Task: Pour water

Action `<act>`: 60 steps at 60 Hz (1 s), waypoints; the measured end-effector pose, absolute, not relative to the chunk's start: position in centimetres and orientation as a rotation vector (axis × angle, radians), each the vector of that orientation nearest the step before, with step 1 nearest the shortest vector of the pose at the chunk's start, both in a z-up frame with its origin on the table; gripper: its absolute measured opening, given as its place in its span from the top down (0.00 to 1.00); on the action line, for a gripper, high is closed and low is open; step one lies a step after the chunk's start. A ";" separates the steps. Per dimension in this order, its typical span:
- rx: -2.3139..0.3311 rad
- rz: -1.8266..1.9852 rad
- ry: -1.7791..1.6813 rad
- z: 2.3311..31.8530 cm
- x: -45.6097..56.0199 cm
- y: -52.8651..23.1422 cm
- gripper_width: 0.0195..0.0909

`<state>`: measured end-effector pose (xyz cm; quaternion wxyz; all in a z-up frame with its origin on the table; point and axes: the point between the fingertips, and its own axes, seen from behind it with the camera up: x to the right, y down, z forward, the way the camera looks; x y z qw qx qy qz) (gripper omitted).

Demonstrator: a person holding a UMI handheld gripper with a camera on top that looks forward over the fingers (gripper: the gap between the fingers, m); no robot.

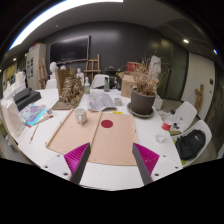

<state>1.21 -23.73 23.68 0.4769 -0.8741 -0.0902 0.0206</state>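
Note:
My gripper [111, 168] is open above the near edge of a white table [110, 178], with nothing between its fingers; only the table and a tan placemat [113, 140] lie between and just ahead of them. A second tan placemat [73, 132] lies to the left of the first. Beyond the fingers a small pale cup [81, 116] stands at the far end of the left mat, and a dark red round disc [107, 123] lies at the far end of the right mat. A white jug-like object [99, 83] stands further back; I cannot tell what it is.
A potted dry plant [143, 98] stands at the back right of the table. Papers [101, 101] lie behind the mats. A colourful book [35, 115] and a grey device [24, 98] are at the left. Chairs [190, 142] stand along the right side.

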 end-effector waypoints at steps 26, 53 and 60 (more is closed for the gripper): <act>-2.107 -0.072 -0.064 13.2 27.3 -12.7 0.07; -2.004 -0.032 -0.045 6.7 31.3 4.1 0.13; -2.001 -0.028 -0.015 5.3 31.4 6.5 0.34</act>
